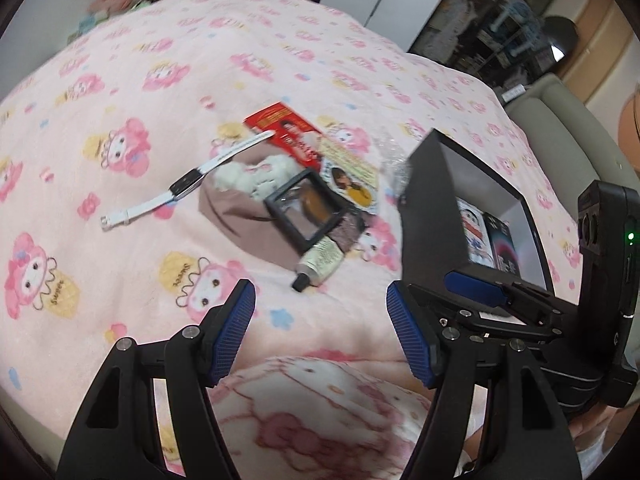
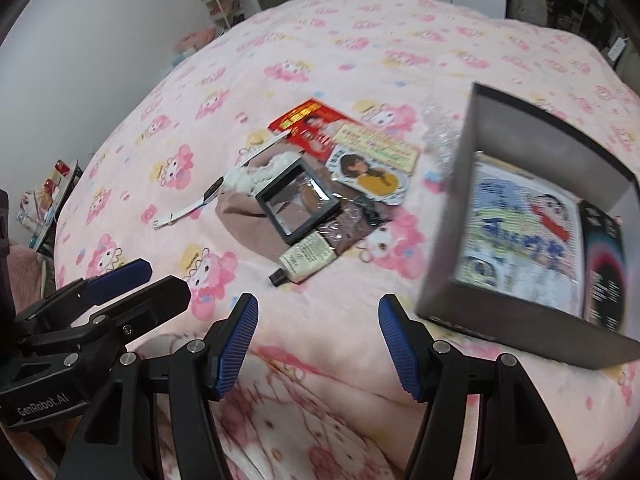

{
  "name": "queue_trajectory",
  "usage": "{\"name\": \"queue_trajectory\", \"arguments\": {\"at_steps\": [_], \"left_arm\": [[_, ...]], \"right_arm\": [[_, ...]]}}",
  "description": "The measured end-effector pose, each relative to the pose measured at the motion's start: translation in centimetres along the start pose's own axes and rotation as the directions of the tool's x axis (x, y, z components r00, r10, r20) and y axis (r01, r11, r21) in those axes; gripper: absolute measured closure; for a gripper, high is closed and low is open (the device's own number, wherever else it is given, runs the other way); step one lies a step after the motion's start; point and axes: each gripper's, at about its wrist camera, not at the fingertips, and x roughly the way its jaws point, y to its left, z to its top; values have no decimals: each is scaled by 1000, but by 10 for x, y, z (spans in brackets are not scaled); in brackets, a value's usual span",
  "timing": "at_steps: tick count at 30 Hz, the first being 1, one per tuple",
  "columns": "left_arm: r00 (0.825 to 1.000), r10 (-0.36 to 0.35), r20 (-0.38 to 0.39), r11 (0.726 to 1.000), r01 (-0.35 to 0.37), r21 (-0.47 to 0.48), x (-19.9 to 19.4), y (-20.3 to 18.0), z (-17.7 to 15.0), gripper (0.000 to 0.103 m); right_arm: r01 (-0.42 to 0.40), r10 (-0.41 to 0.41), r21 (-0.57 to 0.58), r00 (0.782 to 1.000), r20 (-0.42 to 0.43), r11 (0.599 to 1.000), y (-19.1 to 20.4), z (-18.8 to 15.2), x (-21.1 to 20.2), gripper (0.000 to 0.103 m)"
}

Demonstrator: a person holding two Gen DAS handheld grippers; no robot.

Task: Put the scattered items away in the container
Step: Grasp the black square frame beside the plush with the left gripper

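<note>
A black open box [image 2: 532,312] [image 1: 432,200] sits on the pink bed at the right, with a cartoon book [image 2: 524,232] and a dark booklet inside. A pile of items lies at the centre: a white watch [image 1: 160,200] [image 2: 208,196], a red packet [image 1: 288,132] [image 2: 308,124], a black square case [image 1: 308,208] [image 2: 298,204], a cream tube [image 1: 320,262] [image 2: 302,260], a sticker card [image 2: 372,172] and a white plush [image 1: 248,176]. My left gripper [image 1: 320,332] is open and empty, short of the tube. My right gripper [image 2: 318,344] is open and empty, beside the box.
The pink patterned blanket [image 1: 120,80] covers the whole bed. A crinkled clear wrapper [image 2: 440,132] lies between the pile and the box. A small table with clutter [image 2: 48,200] stands left of the bed. Shelves [image 1: 500,20] and a beige seat [image 1: 568,120] stand at the far right.
</note>
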Motion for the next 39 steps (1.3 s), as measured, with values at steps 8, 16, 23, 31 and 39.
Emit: {"name": "queue_trajectory", "arguments": {"at_steps": [8,16,23,31,39], "left_arm": [[998,1,-66,974,-16,-225,49,46,34,35],[995,-56,-79,899,16,-438,103,66,52,36],[982,-139,-132,872,58,-486,140,69,59,36],[980,-125,-153,893,44,-448,131,57,56,70],[979,-180,-93,897,124,-425,85,29,32,69]], "right_arm": [[-9,9,3,1000,-2,1000,2,43,43,42],[81,-81,-40,997,-4,996,0,79,92,42],[54,-57,-63,997,-43,997,-6,81,118,46],[-68,66,-13,994,-92,998,-3,68,120,73],[-62,60,-47,997,-43,997,2,47,60,73]]}}
